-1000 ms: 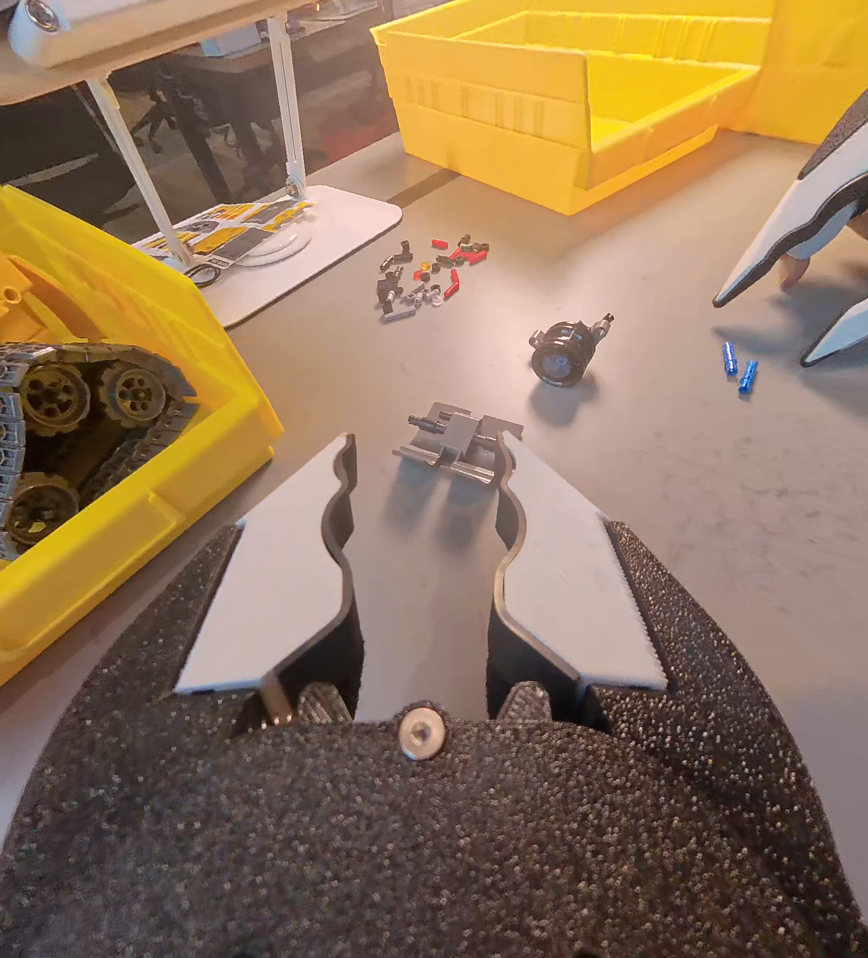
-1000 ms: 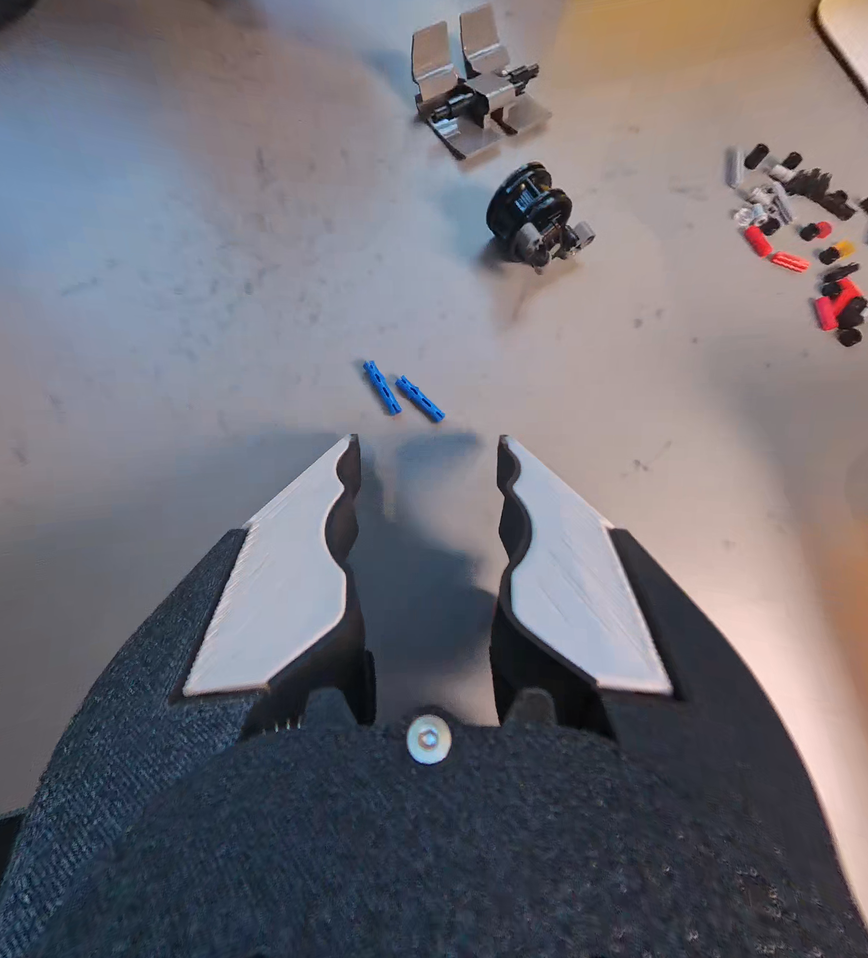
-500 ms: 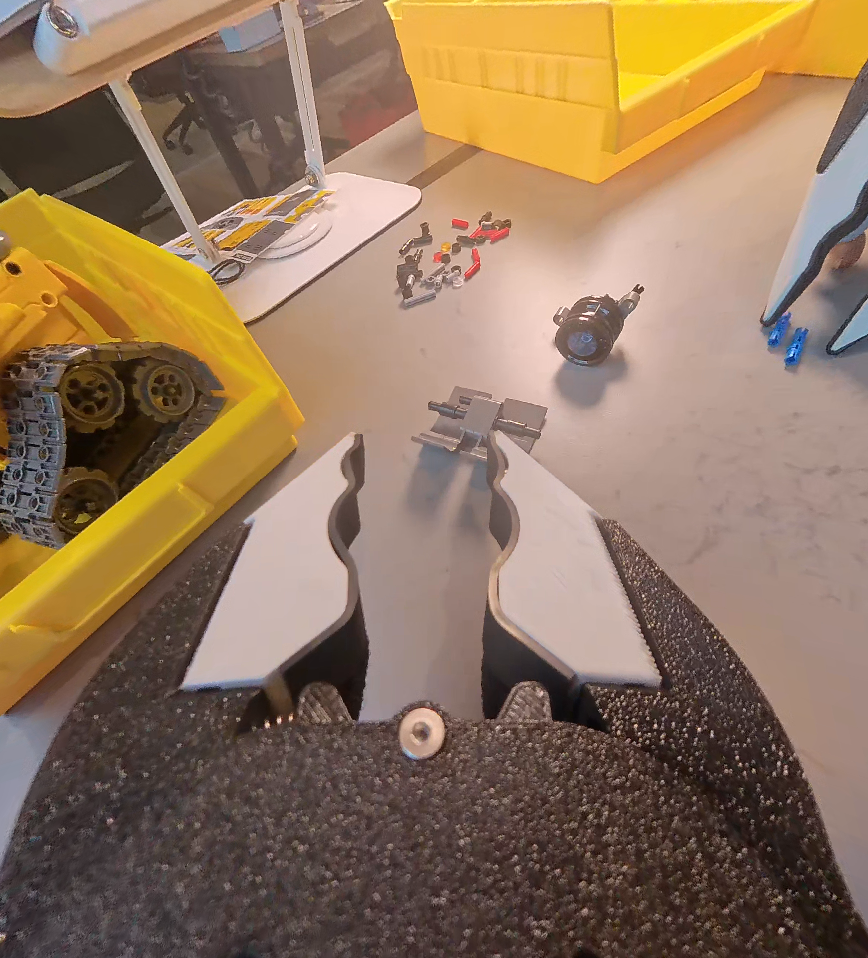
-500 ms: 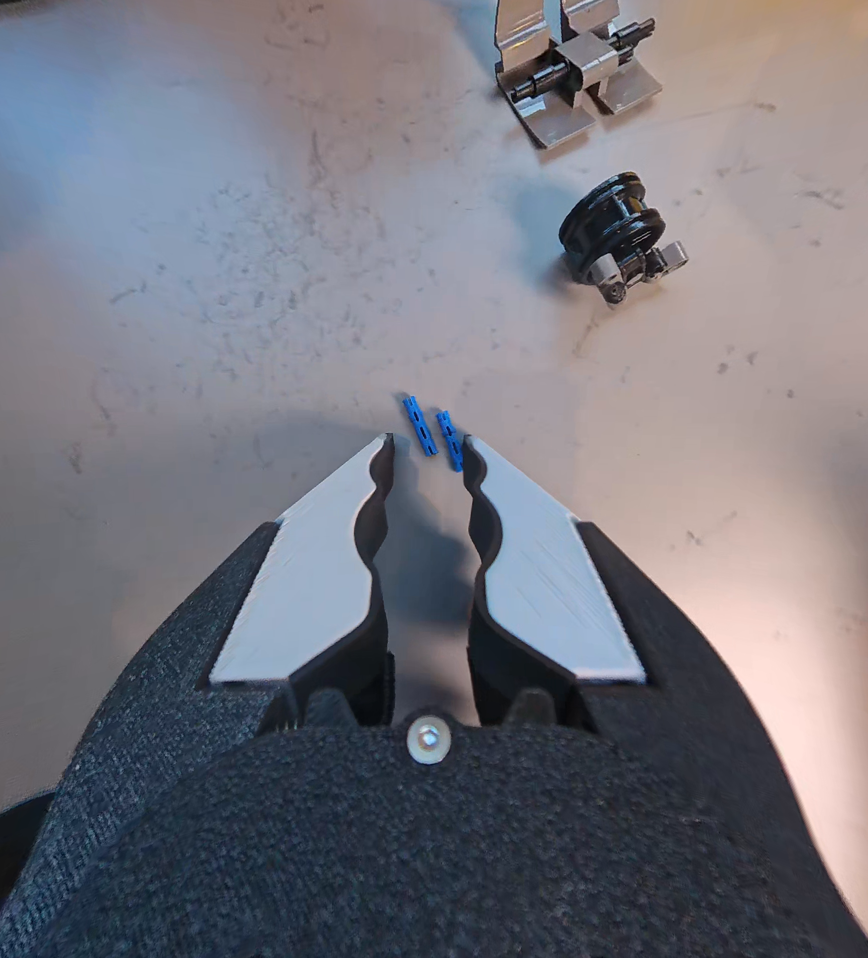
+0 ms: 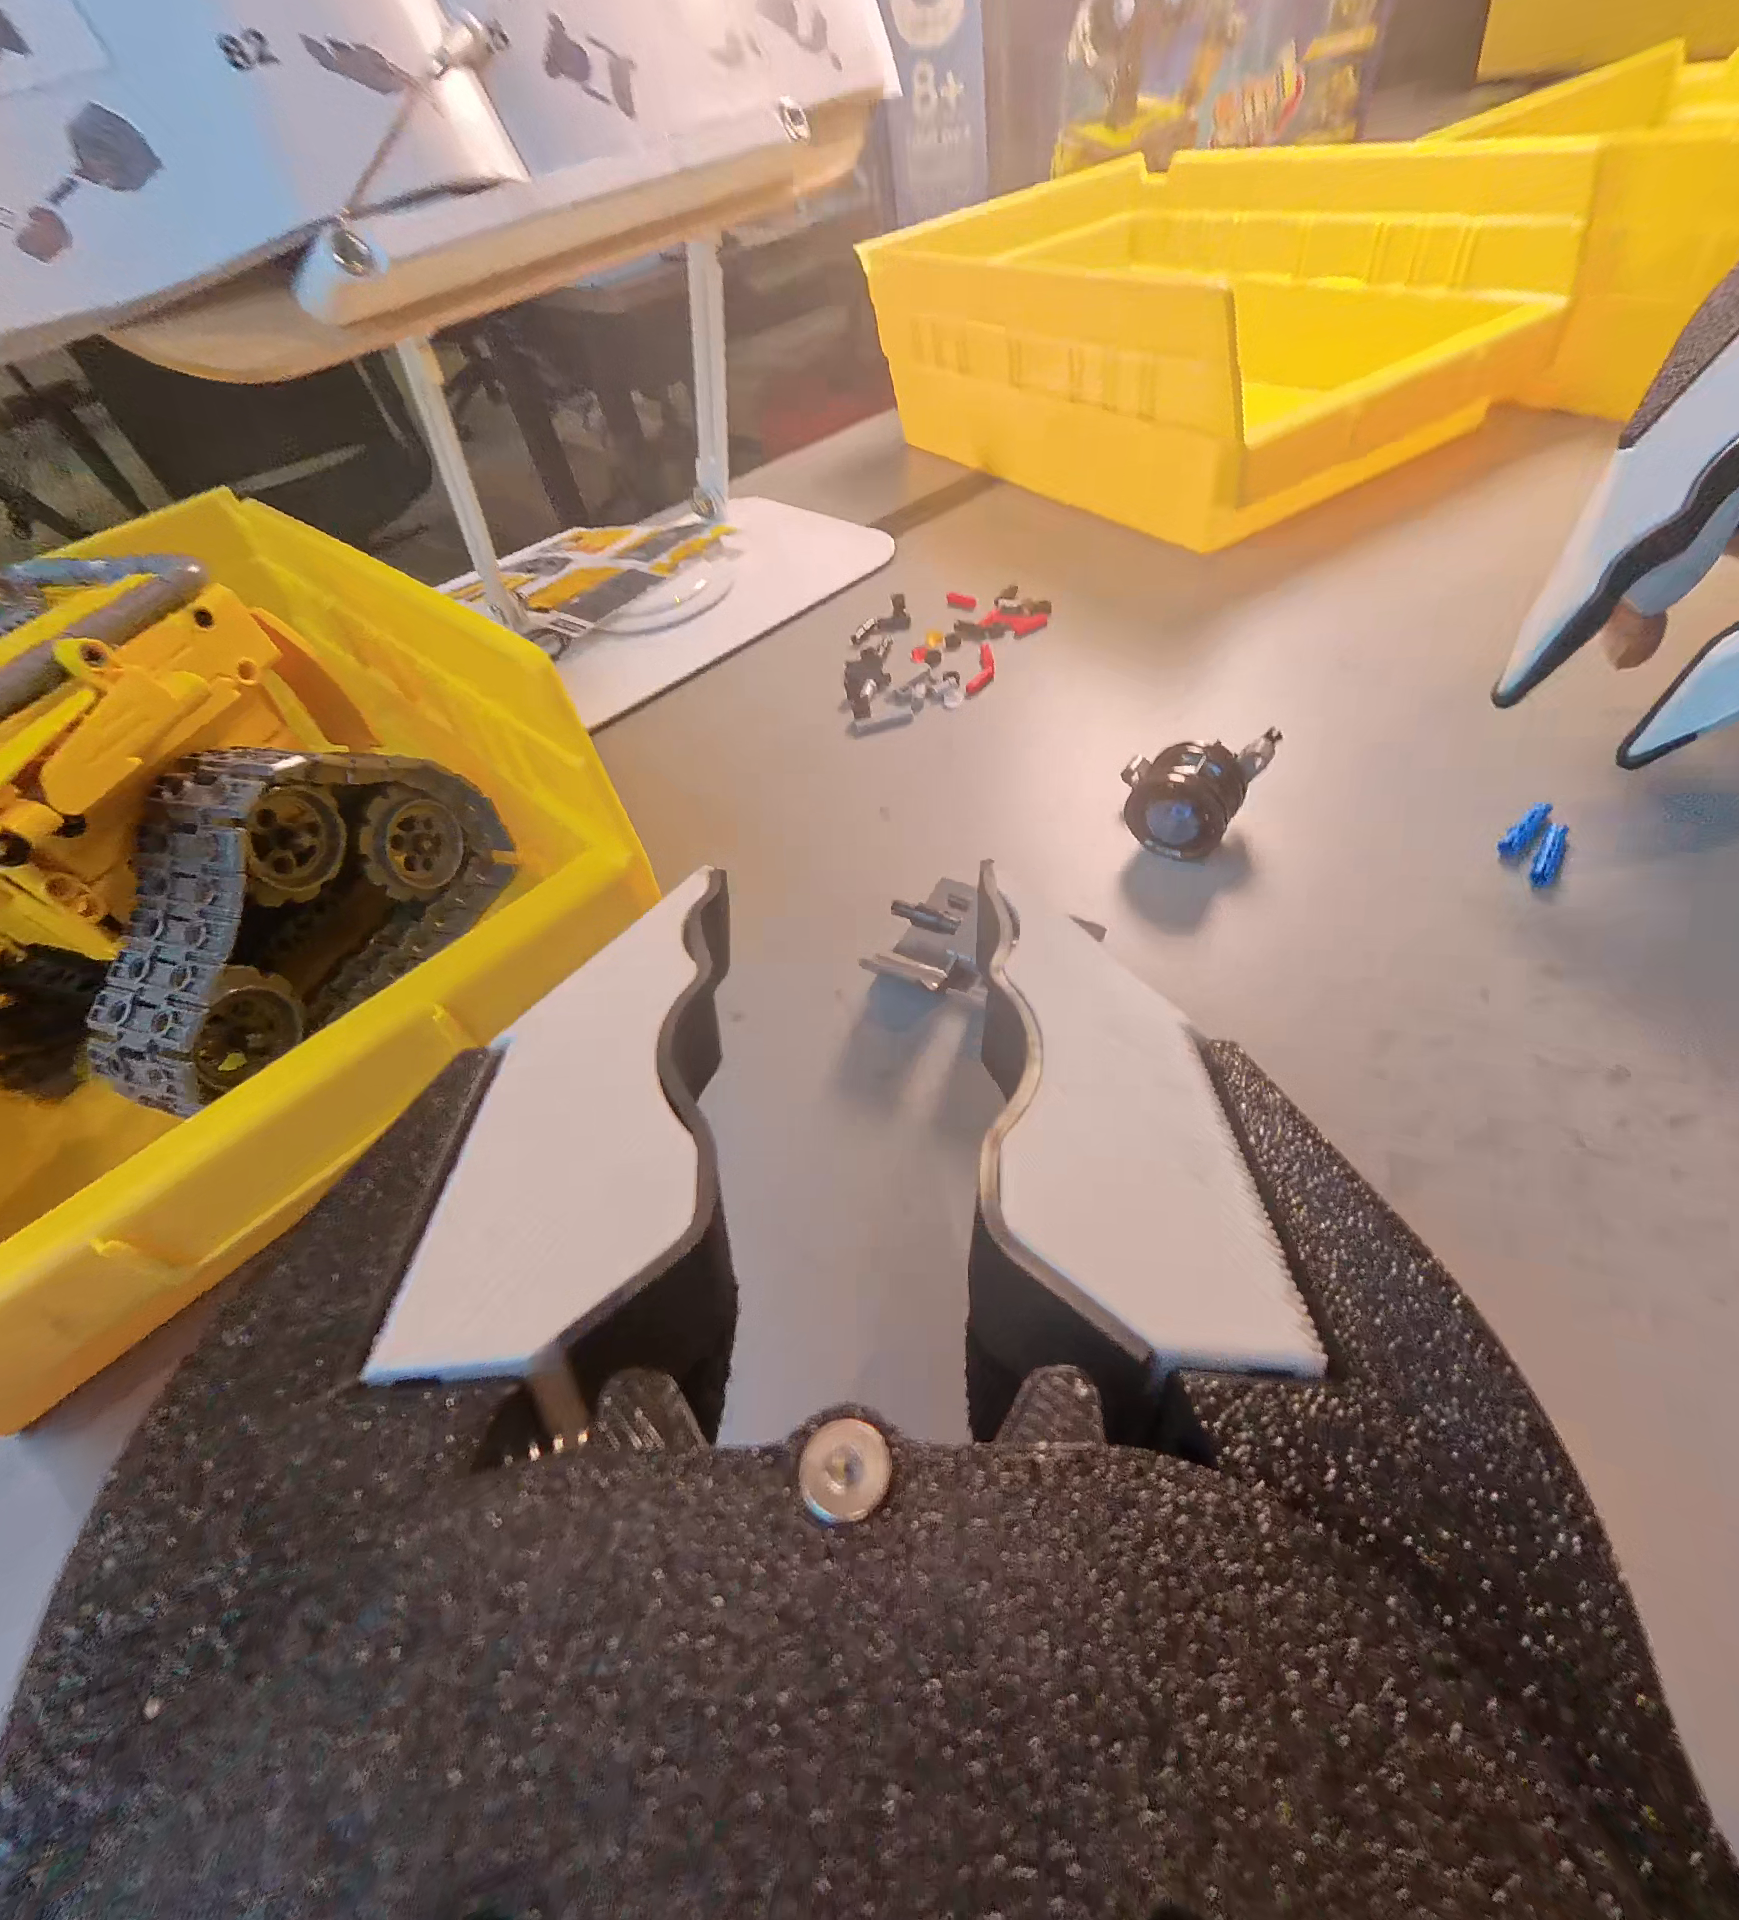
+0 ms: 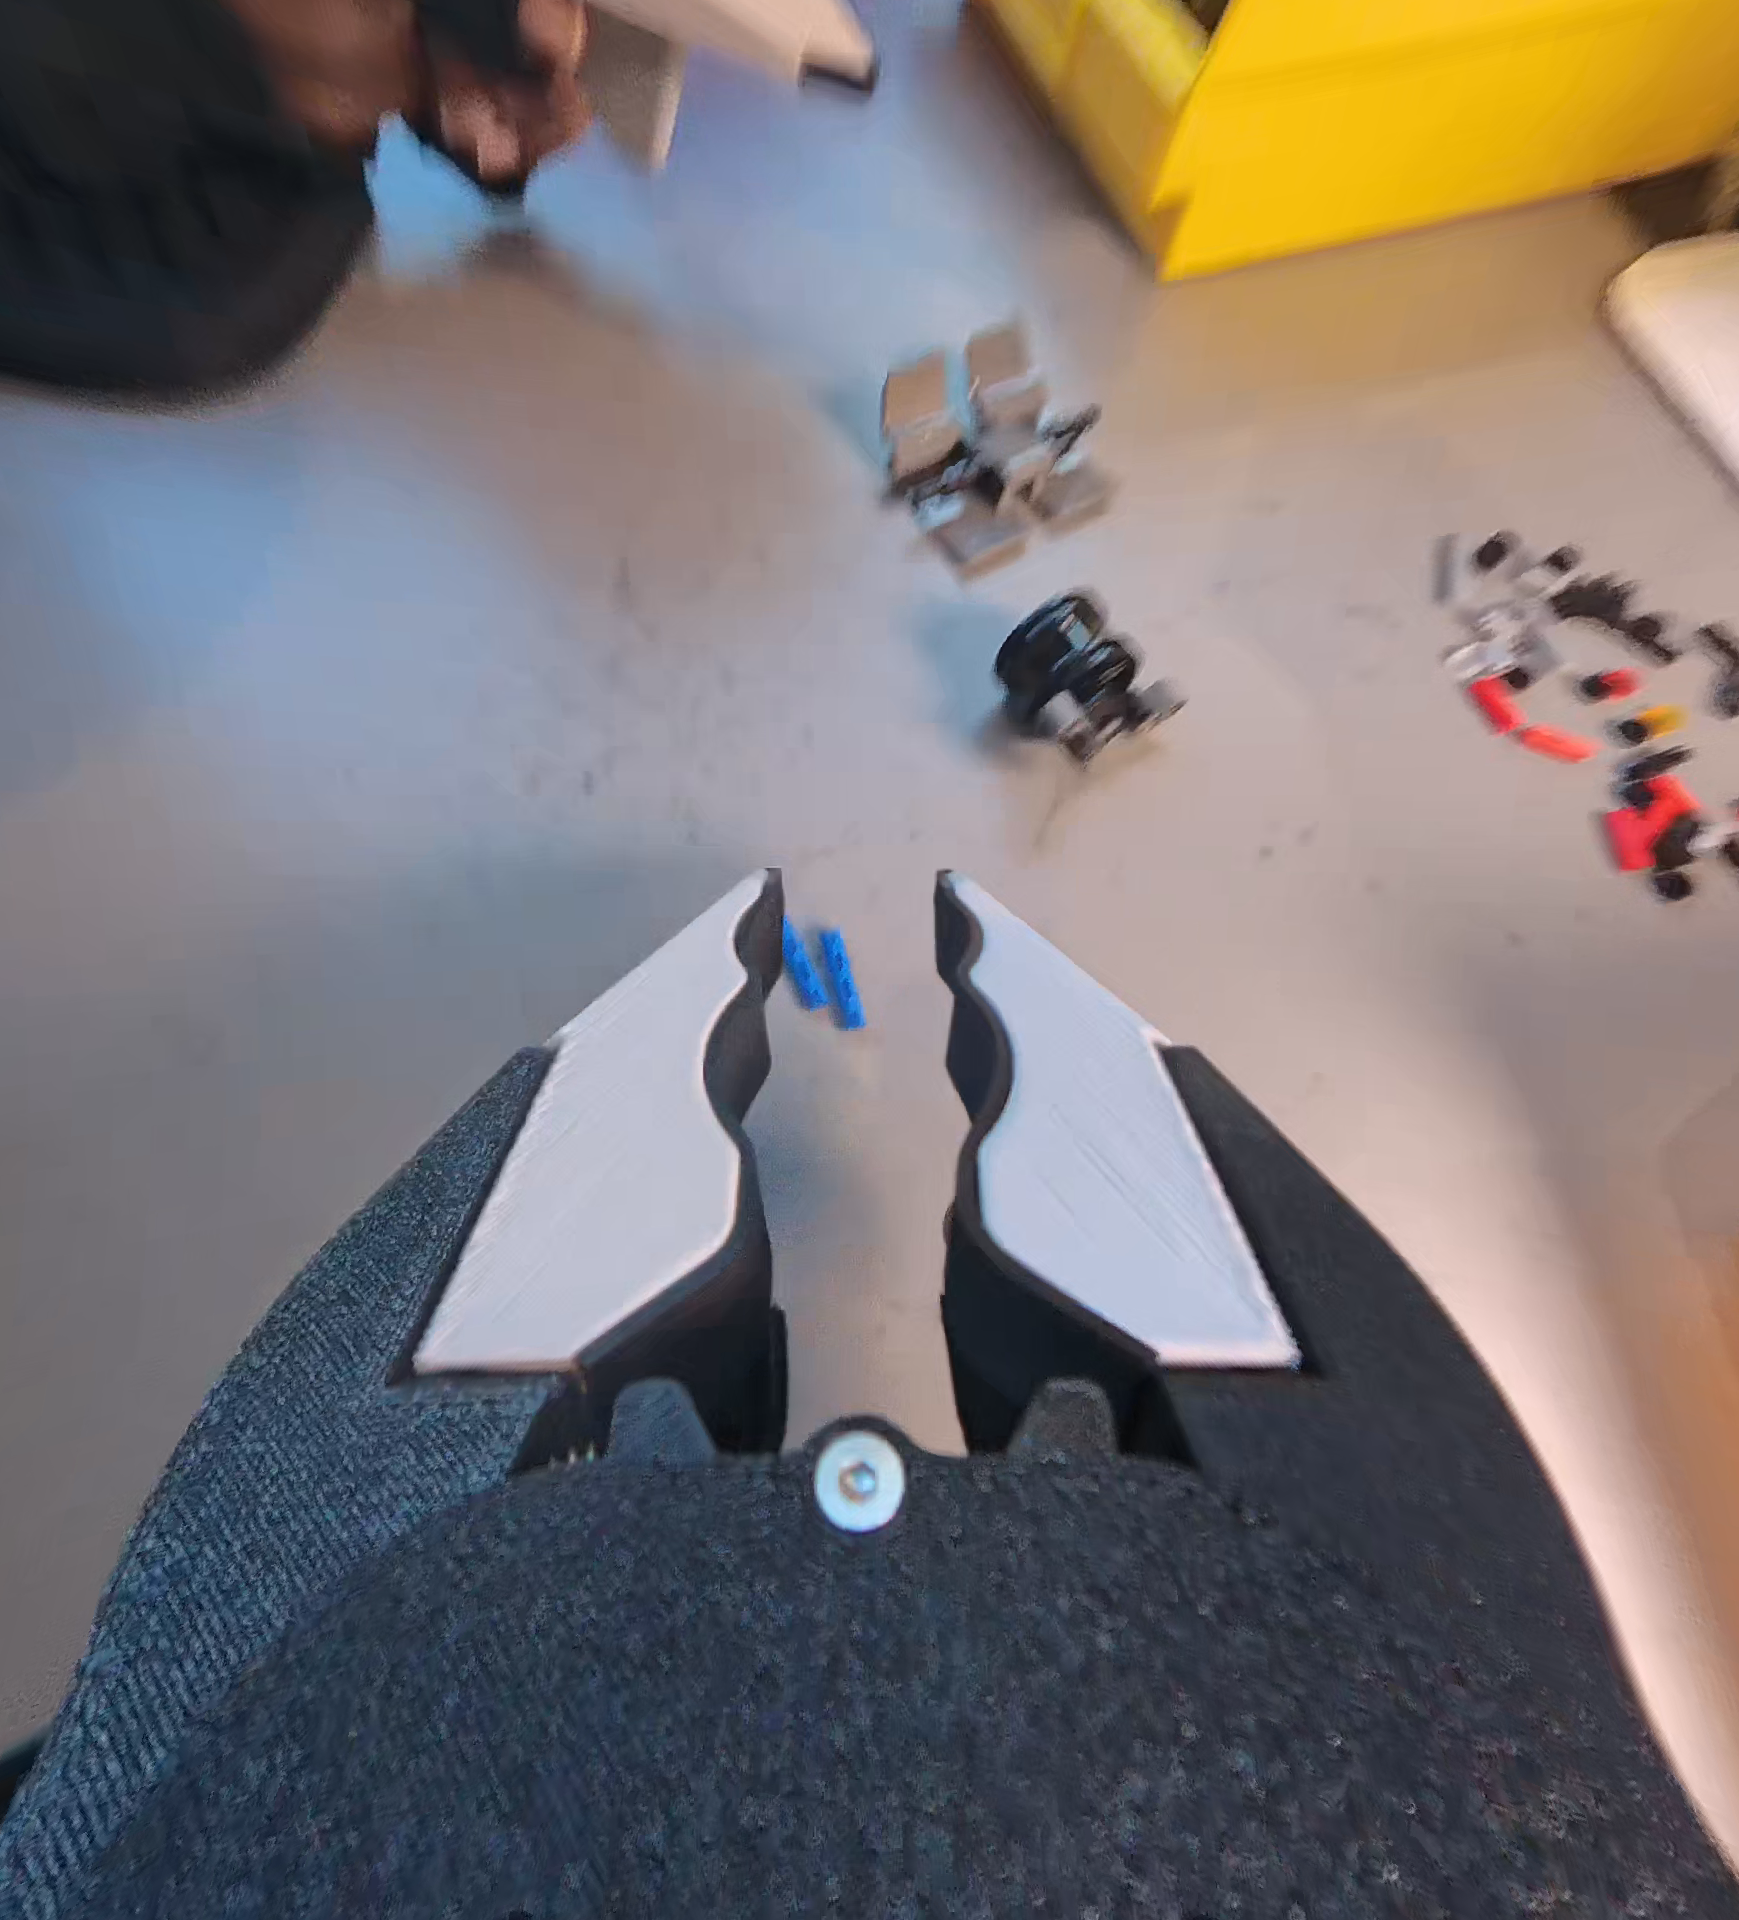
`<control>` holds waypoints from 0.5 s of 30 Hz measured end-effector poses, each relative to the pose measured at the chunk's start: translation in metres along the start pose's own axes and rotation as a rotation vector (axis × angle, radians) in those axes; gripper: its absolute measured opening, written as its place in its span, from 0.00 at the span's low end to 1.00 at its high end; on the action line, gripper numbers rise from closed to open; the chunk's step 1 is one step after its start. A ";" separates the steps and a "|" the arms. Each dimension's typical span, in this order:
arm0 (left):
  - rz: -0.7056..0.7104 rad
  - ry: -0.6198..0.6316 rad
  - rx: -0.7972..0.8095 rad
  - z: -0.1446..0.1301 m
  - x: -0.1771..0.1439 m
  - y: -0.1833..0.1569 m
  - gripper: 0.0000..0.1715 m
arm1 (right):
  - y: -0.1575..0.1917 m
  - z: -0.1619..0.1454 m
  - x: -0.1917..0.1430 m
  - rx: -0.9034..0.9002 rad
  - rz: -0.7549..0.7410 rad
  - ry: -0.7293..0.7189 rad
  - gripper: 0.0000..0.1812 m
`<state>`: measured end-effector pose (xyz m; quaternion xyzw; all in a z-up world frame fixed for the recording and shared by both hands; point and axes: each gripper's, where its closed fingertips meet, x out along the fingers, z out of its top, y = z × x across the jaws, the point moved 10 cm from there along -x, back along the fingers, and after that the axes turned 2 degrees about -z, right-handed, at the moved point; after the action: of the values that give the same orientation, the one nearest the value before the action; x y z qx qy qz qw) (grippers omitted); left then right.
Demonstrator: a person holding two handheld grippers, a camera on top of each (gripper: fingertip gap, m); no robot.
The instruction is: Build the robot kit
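Left hand-held gripper [image 5: 849,894] is hovering low over the grey bench [image 5: 1467,1143], jaws spread and holding nothing. A small grey hinged assembly [image 5: 922,940] is lying just past the tips, its right part hidden behind the right finger [image 5: 1073,1122]; touching or not, I cannot tell.

Right hand-held gripper [image 6: 857,896] is also standing parted and empty (view smeared by motion). Two blue pins [image 6: 823,971] are lying side by side on the bench between its tips, closer to the left finger [image 6: 636,1122]. In the left view they are sitting just below the right gripper's tips.

Counting: two blue pins, one grey assembly, one black wheel-like piece [image 5: 1182,800], one scatter of small black, red and grey parts [image 5: 938,655] (too small to count). One yellow bin [image 5: 221,1174] at left is holding a yellow tracked model [image 5: 169,831]; further yellow bins [image 5: 1208,343] are standing at the back. A white stand [image 5: 719,582] is carrying an instruction sheet.

Against half a second ago: the right gripper's jaws are standing wider, and the pins are now lying between the tips rather than ahead of them. The left gripper is sitting nearer the grey assembly, covering more of it.
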<state>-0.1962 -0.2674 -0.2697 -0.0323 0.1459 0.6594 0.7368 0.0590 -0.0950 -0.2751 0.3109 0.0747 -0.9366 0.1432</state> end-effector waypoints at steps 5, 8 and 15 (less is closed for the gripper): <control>0.037 -0.109 -0.112 0.005 -0.012 0.013 0.31 | -0.005 0.011 -0.042 0.087 -0.184 -0.395 0.19; 0.057 -0.133 -0.146 0.006 -0.015 0.017 0.32 | -0.003 0.005 -0.057 0.142 -0.291 -0.550 0.20; 0.065 -0.144 -0.145 0.005 -0.013 0.015 0.29 | -0.013 -0.015 -0.067 0.184 -0.476 -0.641 0.23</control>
<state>-0.2114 -0.2766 -0.2591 -0.0333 0.0456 0.6922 0.7194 0.1144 -0.0648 -0.2461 -0.0113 0.0120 -0.9958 -0.0897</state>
